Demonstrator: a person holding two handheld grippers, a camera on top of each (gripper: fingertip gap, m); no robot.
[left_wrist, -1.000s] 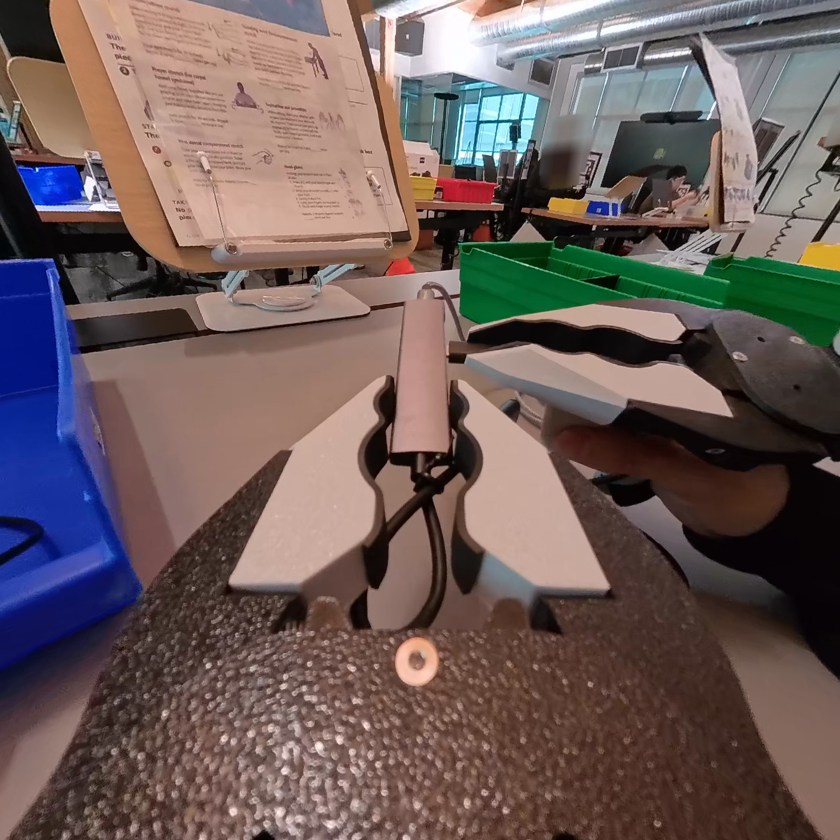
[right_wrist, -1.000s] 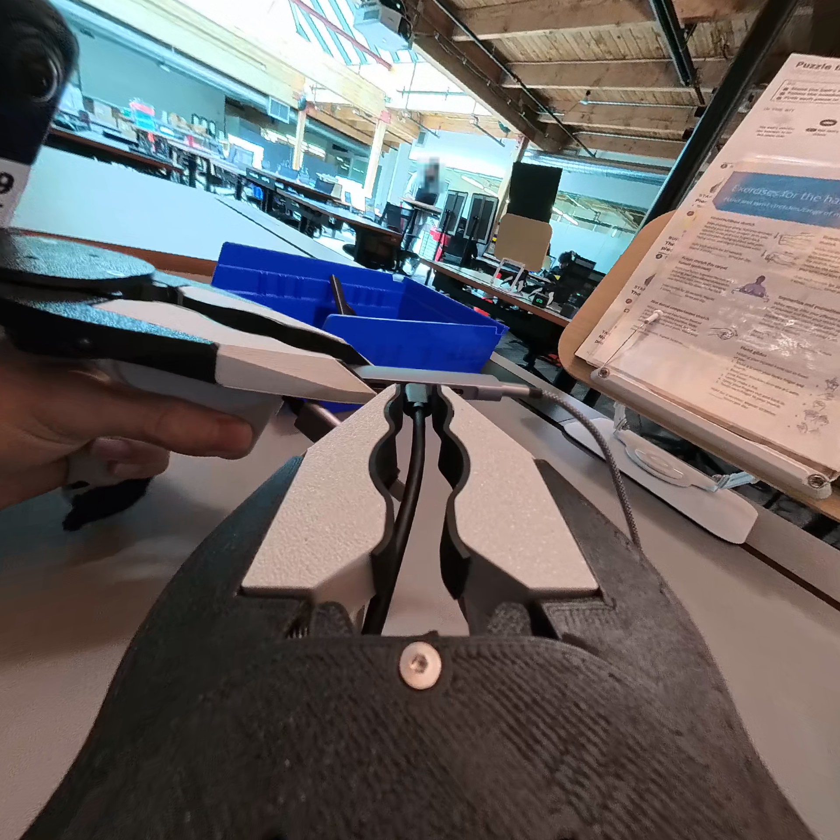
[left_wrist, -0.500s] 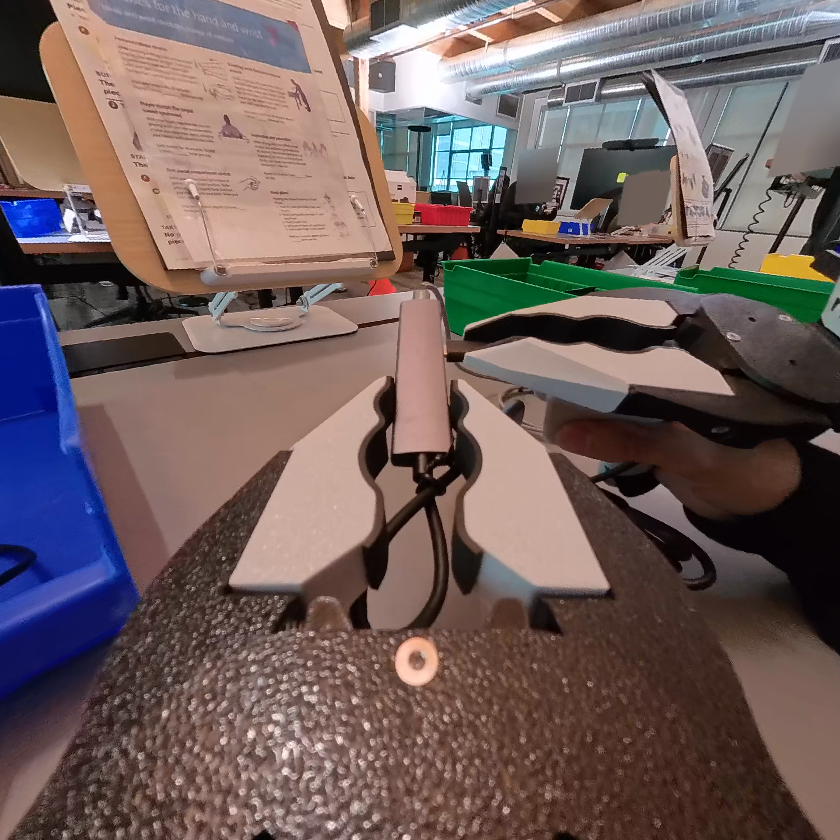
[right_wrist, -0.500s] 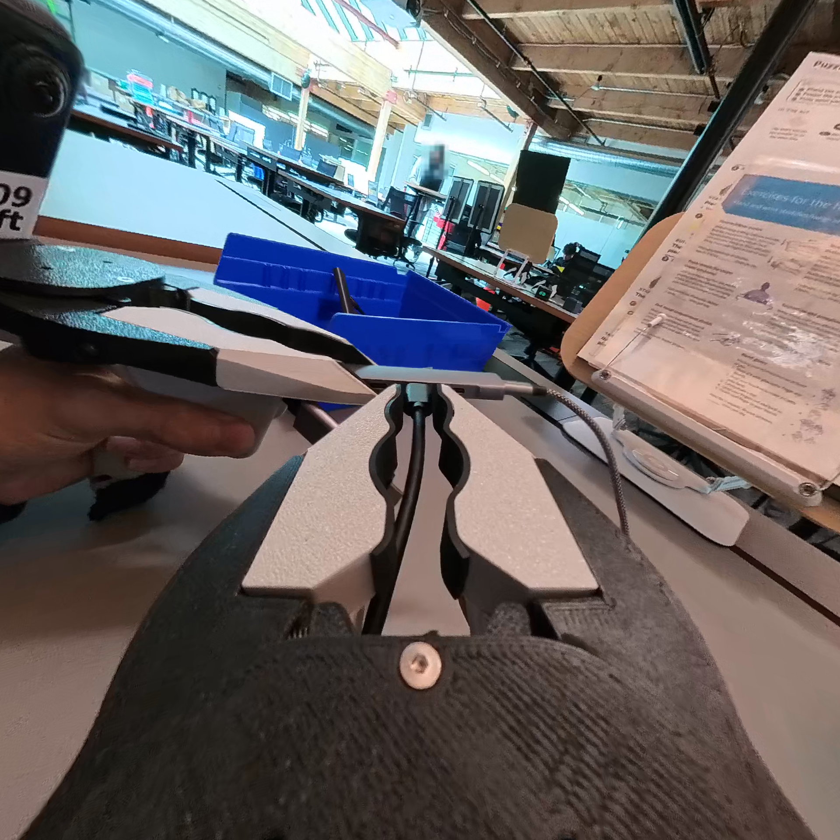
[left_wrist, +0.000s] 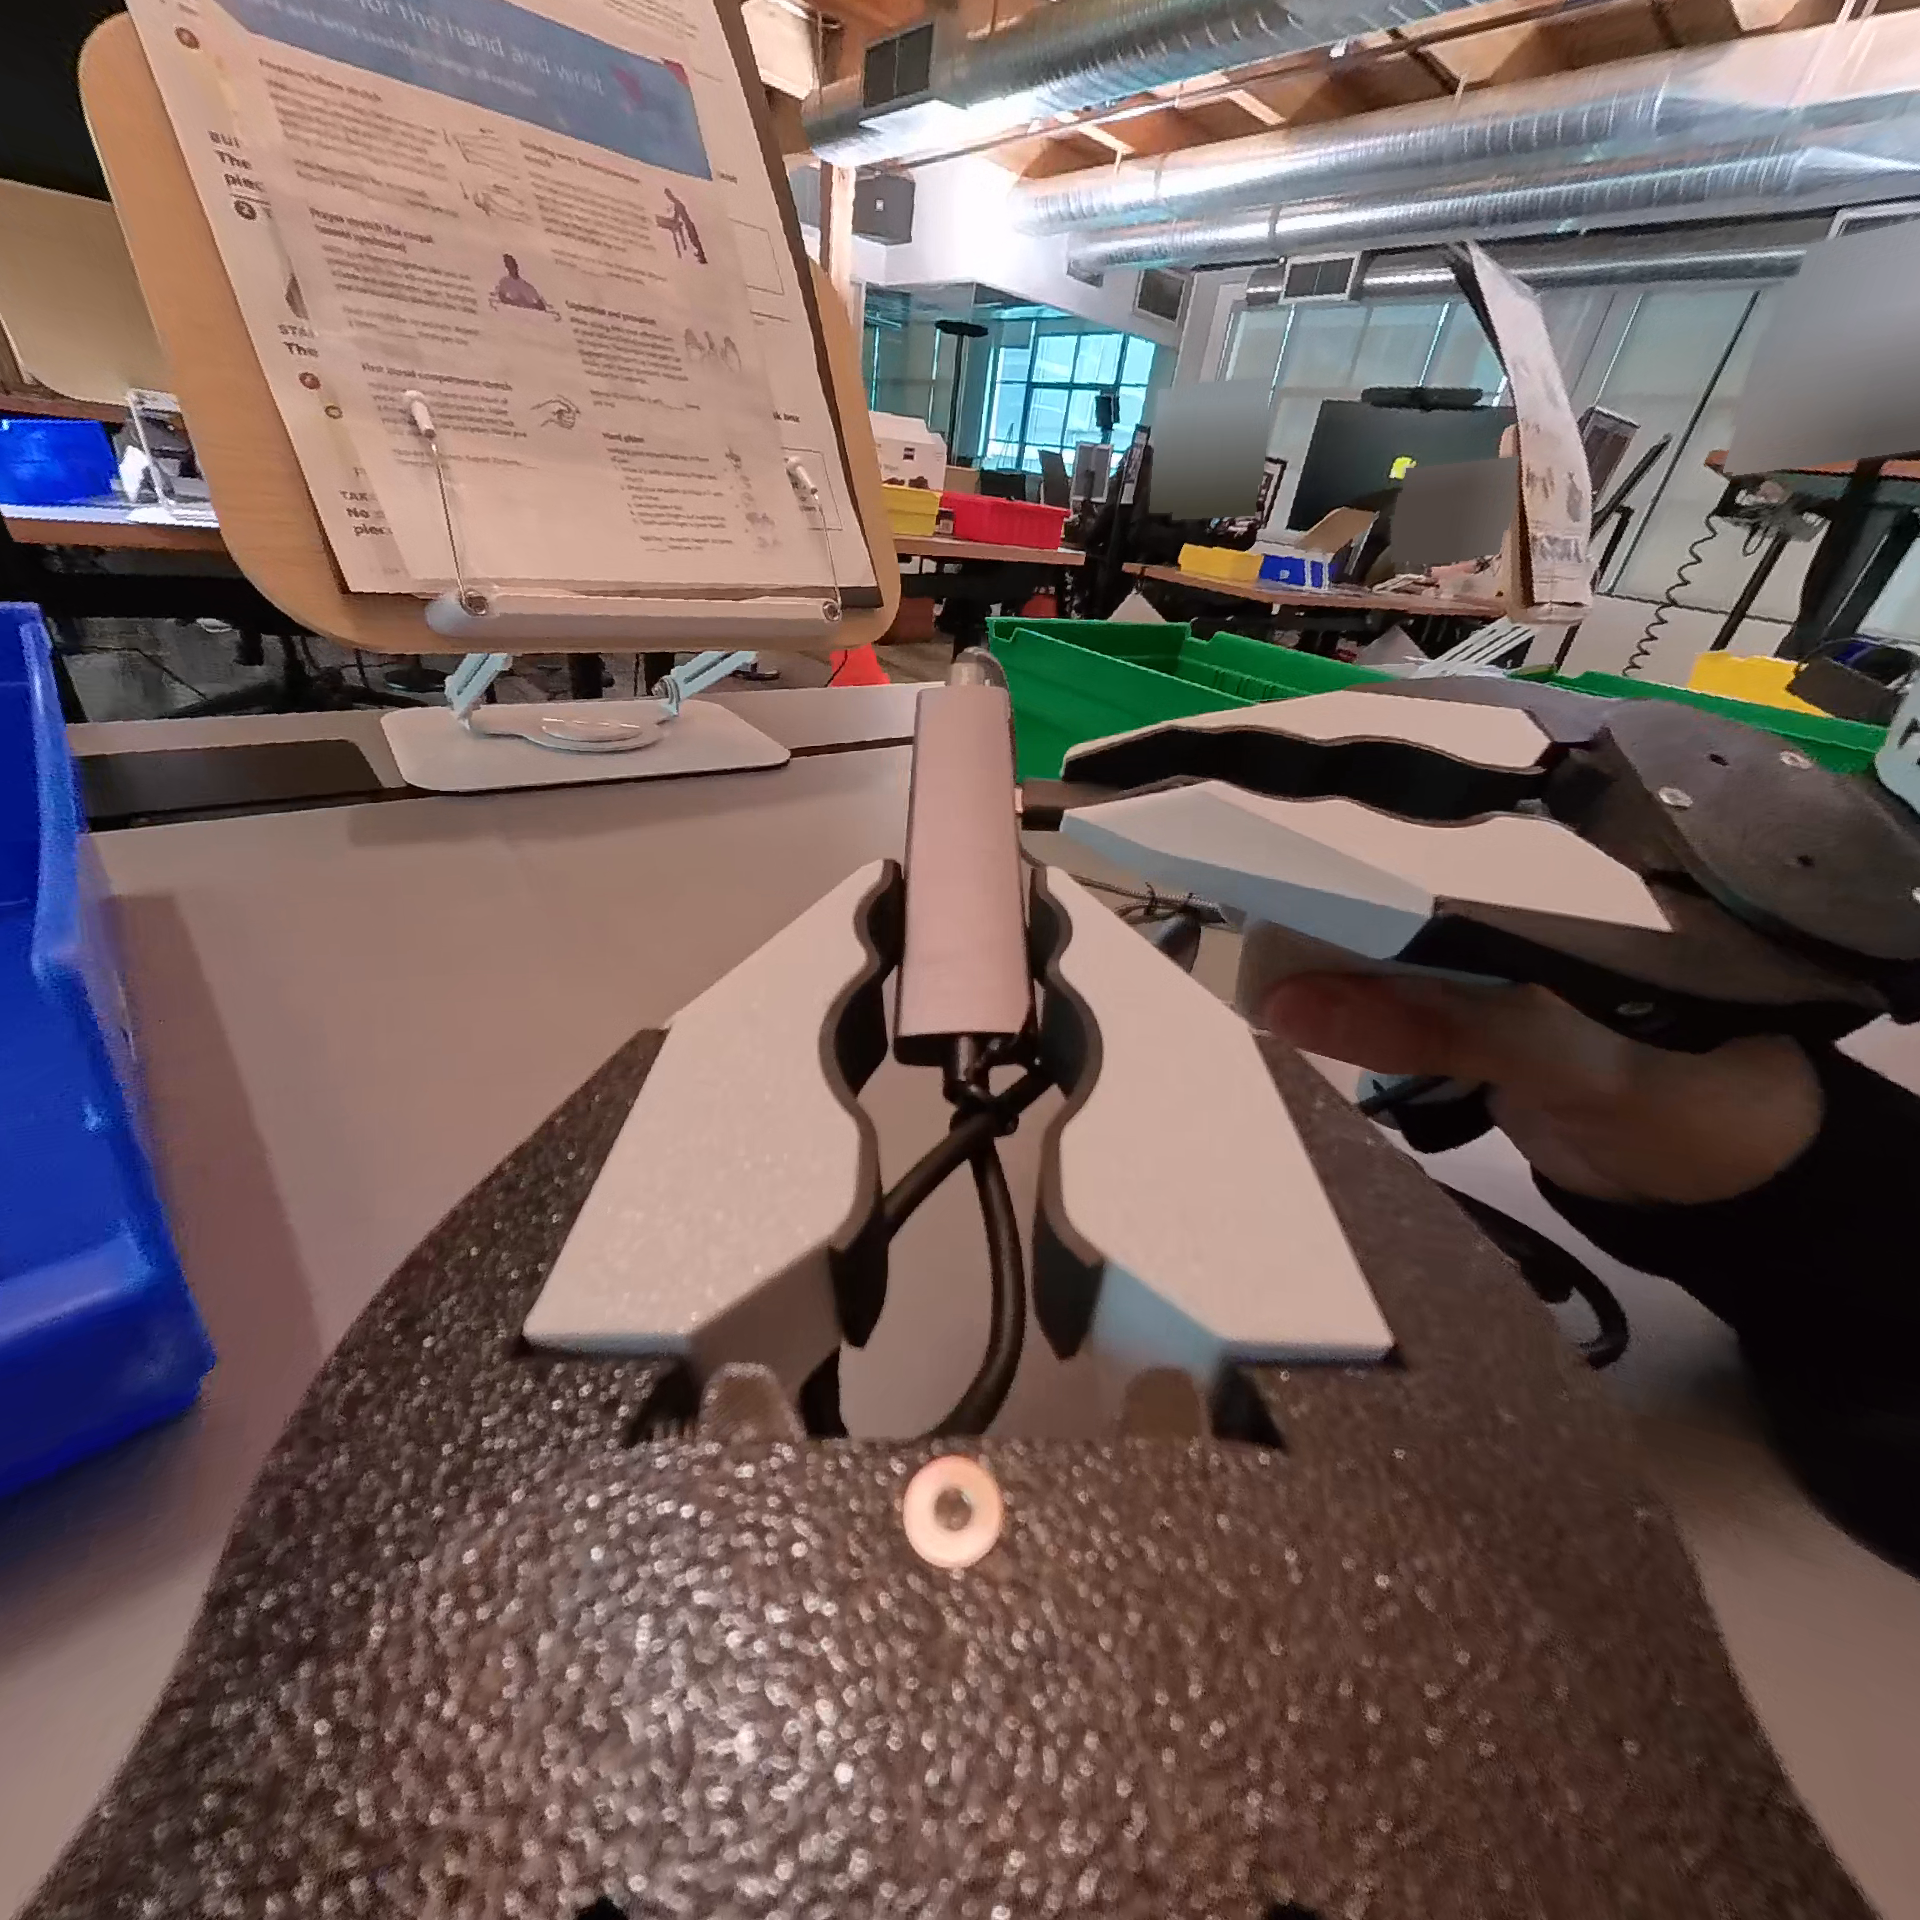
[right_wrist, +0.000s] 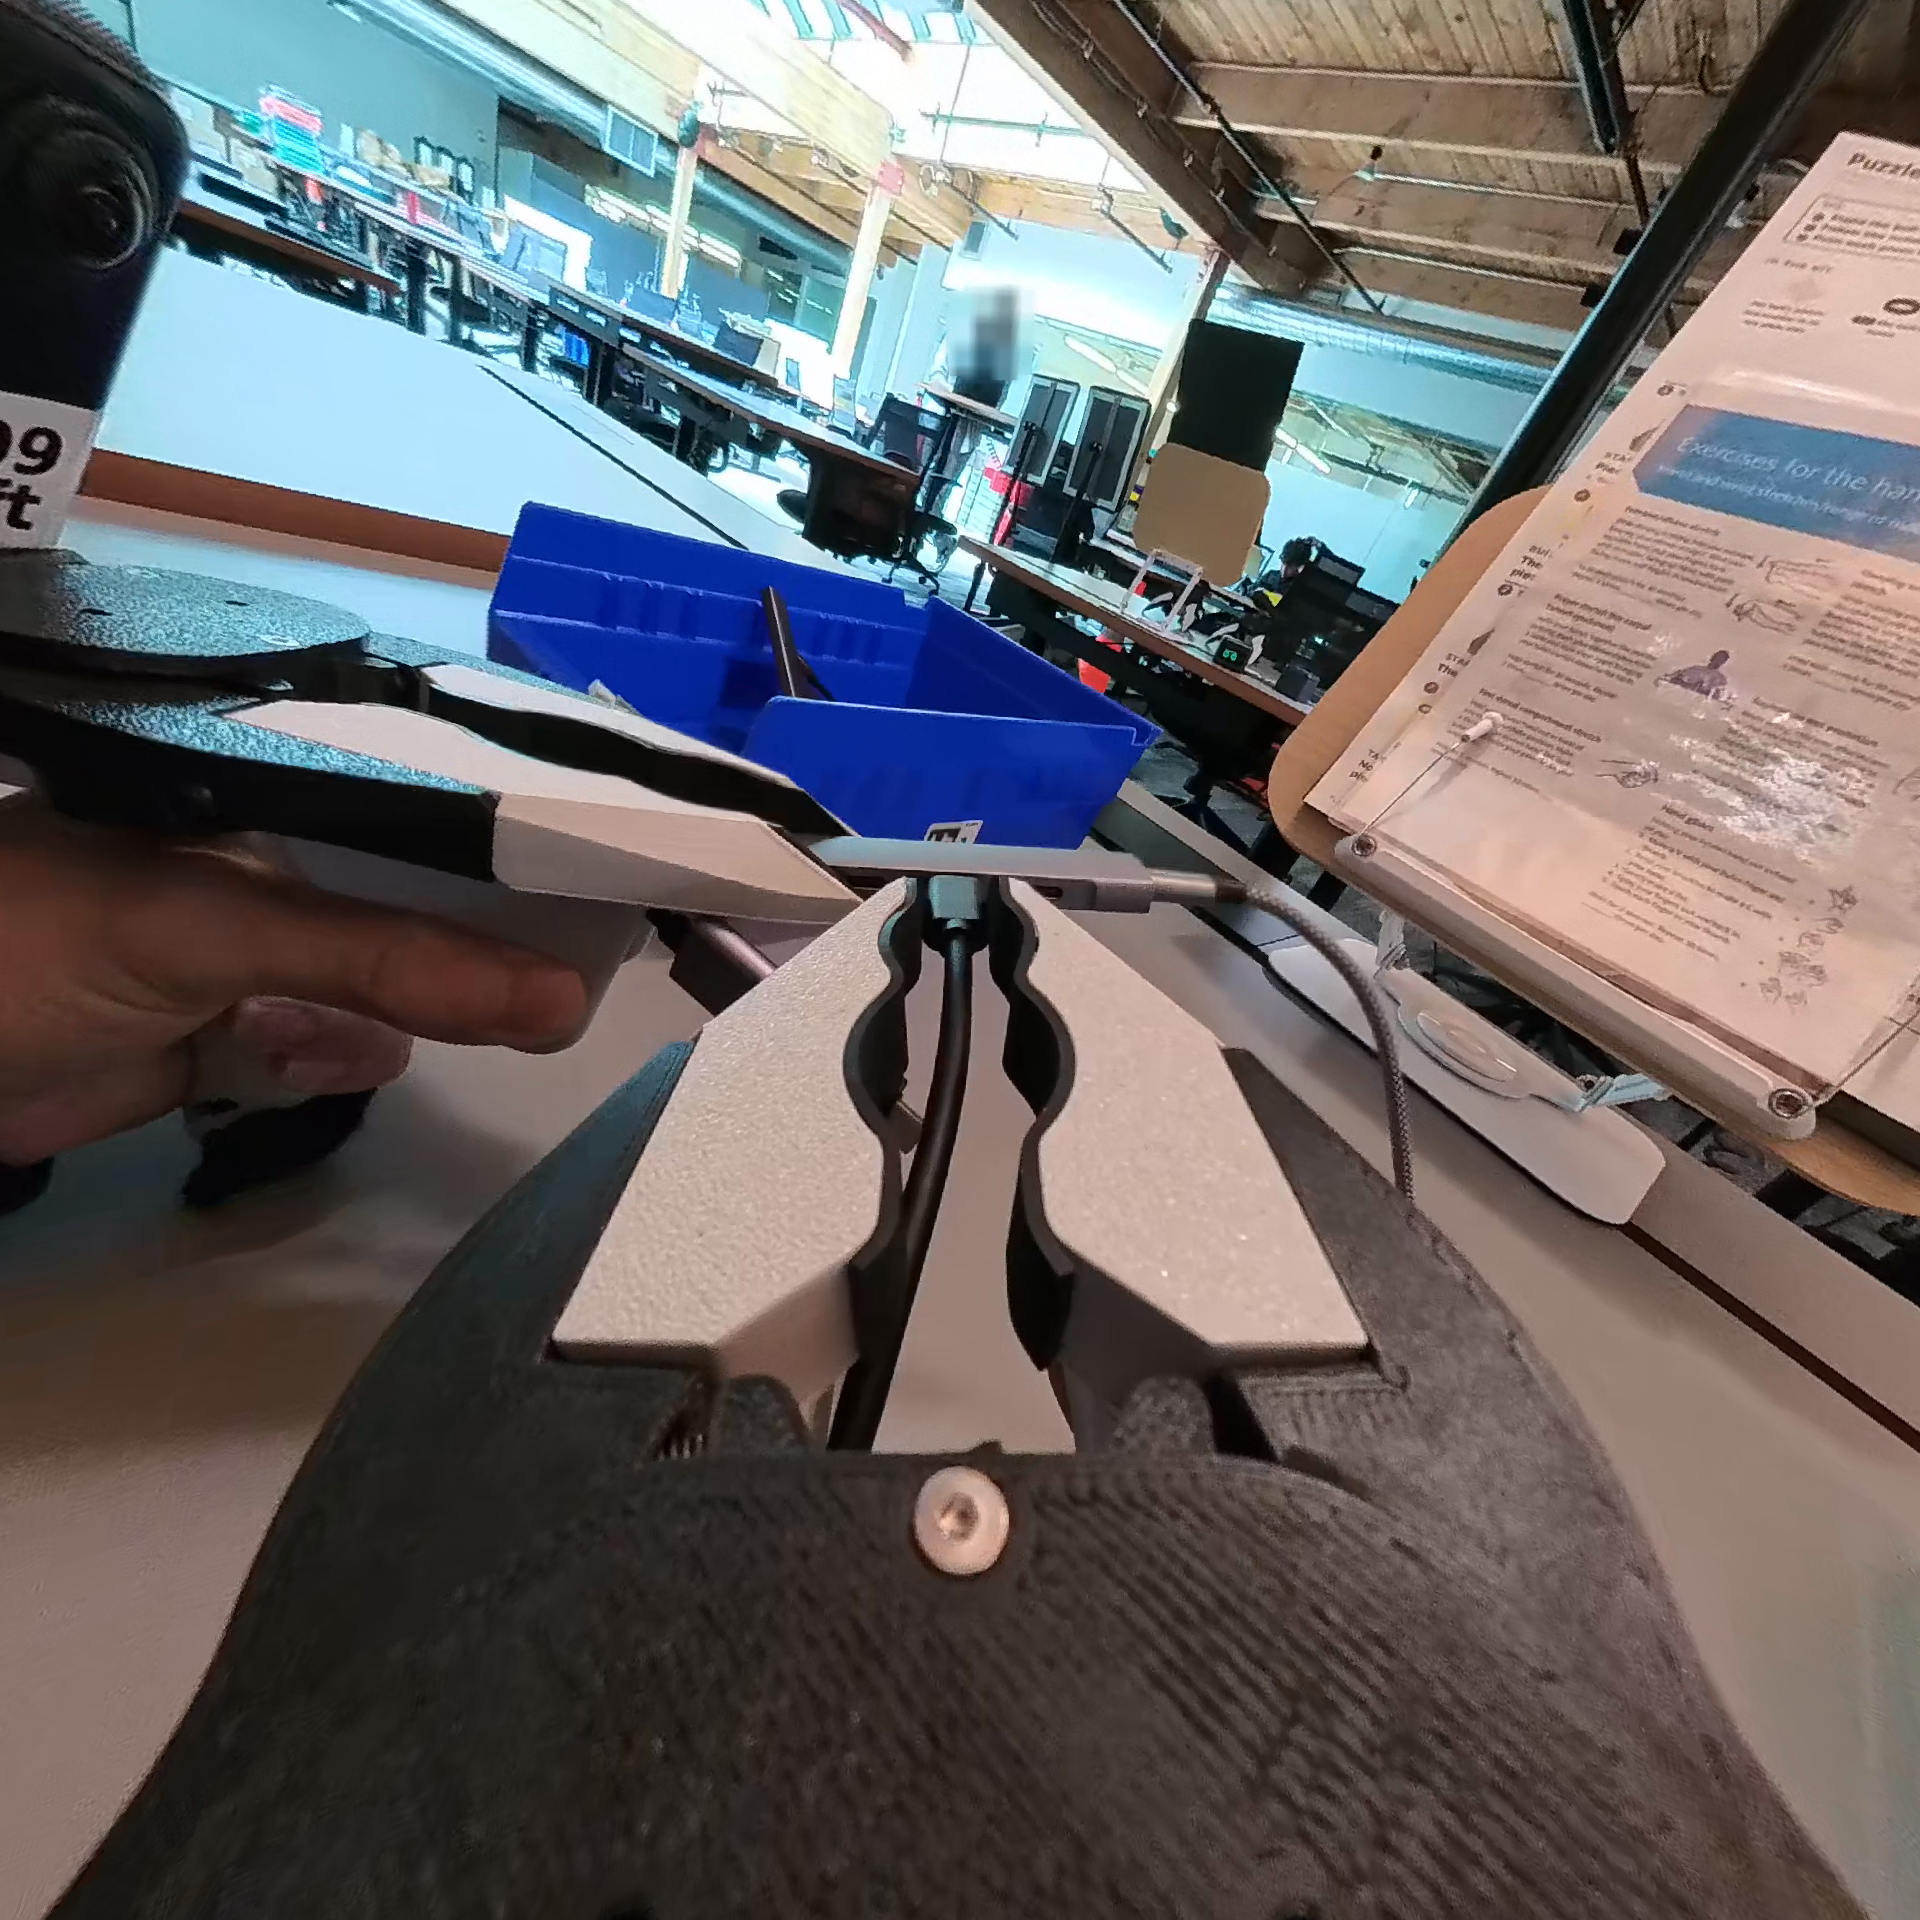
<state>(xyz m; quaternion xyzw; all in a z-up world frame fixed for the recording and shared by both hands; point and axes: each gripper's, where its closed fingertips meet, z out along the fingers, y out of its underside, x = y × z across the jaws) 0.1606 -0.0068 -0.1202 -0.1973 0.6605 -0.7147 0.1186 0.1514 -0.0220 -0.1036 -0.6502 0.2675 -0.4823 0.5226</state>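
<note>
My left gripper (left_wrist: 961, 904) is shut on a slim grey hub (left_wrist: 956, 790), held level above the table. A black cable (left_wrist: 997, 1247) loops back from the hub's near end. My right gripper (right_wrist: 956, 904) is shut on a grey plug (right_wrist: 954, 896) of a black cable (right_wrist: 940, 1060). The plug meets the hub's (right_wrist: 1049, 868) long side; how deep it sits is hidden. A braided grey cable (right_wrist: 1377, 1018) hangs from the hub's far end. The right gripper (left_wrist: 1070, 805) reaches in from the right in the left wrist view. The left gripper (right_wrist: 821, 862) reaches in from the left in the right wrist view.
A blue bin (left_wrist: 62, 1143) stands at the left; it also shows in the right wrist view (right_wrist: 935, 748). A wooden document stand with a printed sheet (left_wrist: 499, 343) stands behind on the grey table (left_wrist: 416, 987). Green bins (left_wrist: 1143, 665) are at the back right. Less than 4 cm separates the two grippers' tips.
Both grippers keep their holds and stay together. The pair has shifted a little, so the document stand looks nearer and larger in both views.
</note>
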